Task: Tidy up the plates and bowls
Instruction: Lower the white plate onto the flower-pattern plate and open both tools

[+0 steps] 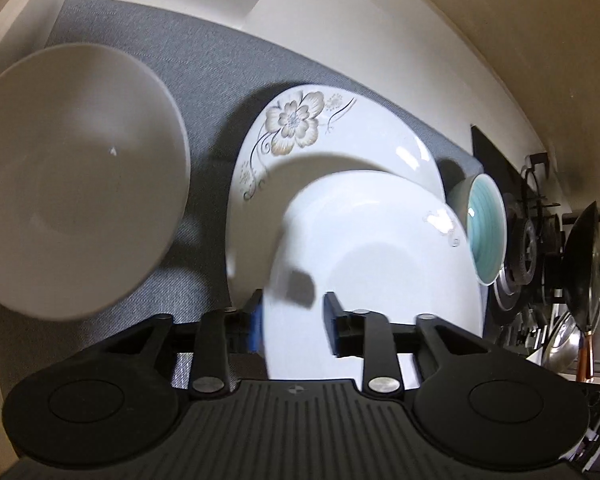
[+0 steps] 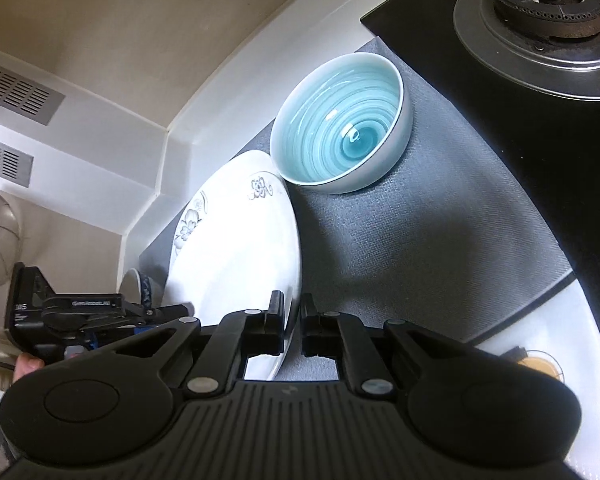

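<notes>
My left gripper (image 1: 294, 320) straddles the rim of a white plate (image 1: 372, 264) with its jaws wide apart, and I cannot tell whether it grips it. That plate lies over a larger flowered plate (image 1: 300, 128) on the grey mat (image 1: 204, 64). My right gripper (image 2: 292, 322) is shut on the rim of the white plate (image 2: 236, 248). The left gripper's body (image 2: 80, 312) shows at left in the right wrist view. A blue-glazed bowl (image 2: 340, 128) sits just beyond the plate and shows in the left wrist view (image 1: 486, 228). A plain white bowl (image 1: 72, 184) is at left.
A gas stove burner (image 2: 536, 20) on a black hob lies beyond the mat at right. Pans and lids (image 1: 580, 280) stand past the stove. A white wall ledge (image 2: 228, 80) borders the mat's far side. A small patterned bowl (image 2: 140, 284) sits behind the plate.
</notes>
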`<state>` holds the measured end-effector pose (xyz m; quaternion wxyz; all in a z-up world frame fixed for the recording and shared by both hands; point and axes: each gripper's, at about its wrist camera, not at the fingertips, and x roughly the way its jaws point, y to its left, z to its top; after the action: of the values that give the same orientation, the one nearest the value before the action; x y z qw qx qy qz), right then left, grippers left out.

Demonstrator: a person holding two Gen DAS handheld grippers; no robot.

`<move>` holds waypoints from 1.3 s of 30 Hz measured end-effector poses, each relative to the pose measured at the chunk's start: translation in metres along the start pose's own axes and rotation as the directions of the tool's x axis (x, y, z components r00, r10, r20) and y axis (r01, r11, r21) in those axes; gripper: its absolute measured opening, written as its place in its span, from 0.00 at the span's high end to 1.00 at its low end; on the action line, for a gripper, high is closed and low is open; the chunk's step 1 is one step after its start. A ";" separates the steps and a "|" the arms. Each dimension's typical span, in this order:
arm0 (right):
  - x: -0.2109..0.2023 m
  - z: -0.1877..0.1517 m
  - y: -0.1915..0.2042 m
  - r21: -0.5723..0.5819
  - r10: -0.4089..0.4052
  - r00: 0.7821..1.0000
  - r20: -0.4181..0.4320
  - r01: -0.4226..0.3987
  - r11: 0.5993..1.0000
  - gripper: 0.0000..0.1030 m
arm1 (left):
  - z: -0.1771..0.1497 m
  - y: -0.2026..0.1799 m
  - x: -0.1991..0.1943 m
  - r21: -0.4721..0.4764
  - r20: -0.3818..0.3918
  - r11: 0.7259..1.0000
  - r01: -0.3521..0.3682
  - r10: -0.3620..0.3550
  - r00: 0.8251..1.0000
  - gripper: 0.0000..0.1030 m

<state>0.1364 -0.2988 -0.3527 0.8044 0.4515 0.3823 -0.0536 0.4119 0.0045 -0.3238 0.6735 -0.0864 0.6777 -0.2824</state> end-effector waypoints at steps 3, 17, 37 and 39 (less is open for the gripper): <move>0.004 -0.001 0.003 -0.003 -0.010 1.000 0.008 0.010 1.000 0.93 | 0.000 0.002 -0.004 -0.006 0.006 1.000 0.013 -0.013 1.000 0.60; 0.015 0.005 0.010 -0.041 -0.042 0.999 0.003 0.042 0.998 0.92 | -0.002 0.022 -0.012 -0.159 -0.029 0.982 0.098 -0.104 0.994 0.60; 0.019 0.011 0.023 -0.105 -0.098 0.995 -0.015 0.096 0.990 0.90 | -0.051 0.022 -0.019 -0.135 0.026 0.988 0.073 -0.071 0.997 0.91; 0.015 0.009 0.025 -0.126 -0.102 0.994 -0.025 0.099 0.987 0.87 | -0.054 0.023 -0.022 -0.146 0.026 0.987 0.072 -0.069 0.997 0.91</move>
<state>0.1629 -0.2867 -0.3427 0.8213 0.3815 0.4195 -0.0631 0.3676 0.0488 -0.3200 0.6620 -0.1626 0.6860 -0.2544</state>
